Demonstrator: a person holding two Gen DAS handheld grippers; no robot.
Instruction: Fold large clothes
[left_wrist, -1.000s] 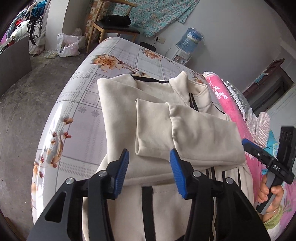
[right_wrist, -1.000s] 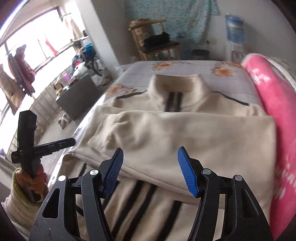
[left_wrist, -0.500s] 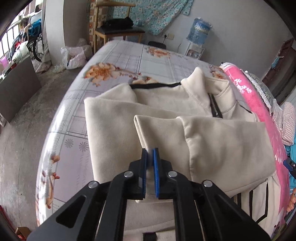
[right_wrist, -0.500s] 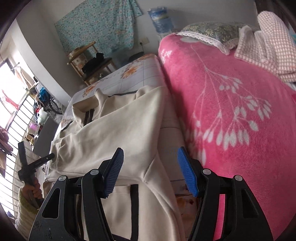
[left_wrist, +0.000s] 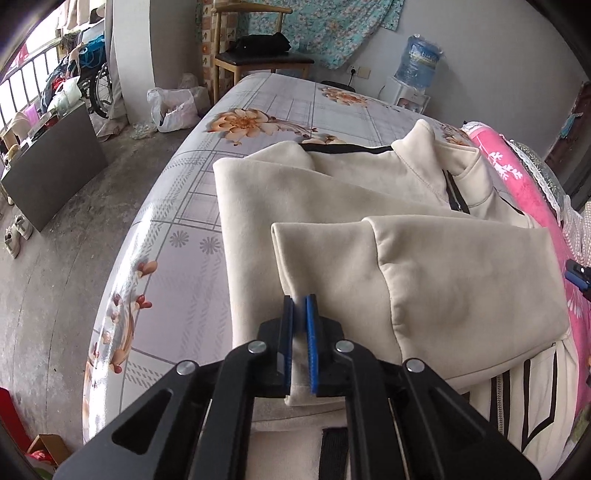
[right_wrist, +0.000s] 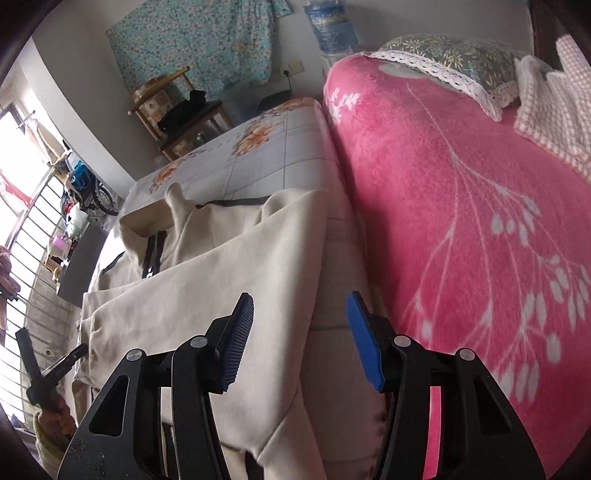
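Note:
A cream jacket (left_wrist: 424, 258) with black stripes lies face up on the floral bed sheet (left_wrist: 192, 221), both sleeves folded across its chest. My left gripper (left_wrist: 300, 306) is shut on the end of the upper sleeve (left_wrist: 332, 258), near the jacket's left side. In the right wrist view the same jacket (right_wrist: 221, 277) fills the lower left. My right gripper (right_wrist: 300, 301) hovers over the jacket's right side edge, next to the pink blanket. Its jaws are closing, with the fabric edge between them and the pads not pressing on it.
A thick pink blanket (right_wrist: 461, 221) runs along the jacket's right side, with a pillow (right_wrist: 443, 55) and a checked cloth (right_wrist: 554, 103) behind it. Beyond the bed stand a wooden chair (left_wrist: 258, 55) and a water dispenser (left_wrist: 421, 62). A plastic bag (left_wrist: 173, 107) lies on the floor.
My left gripper went from open to shut on the sleeve end and dipped slightly. My right gripper swung right, from over the chest to the jacket's edge by the pink blanket, and its jaws narrowed.

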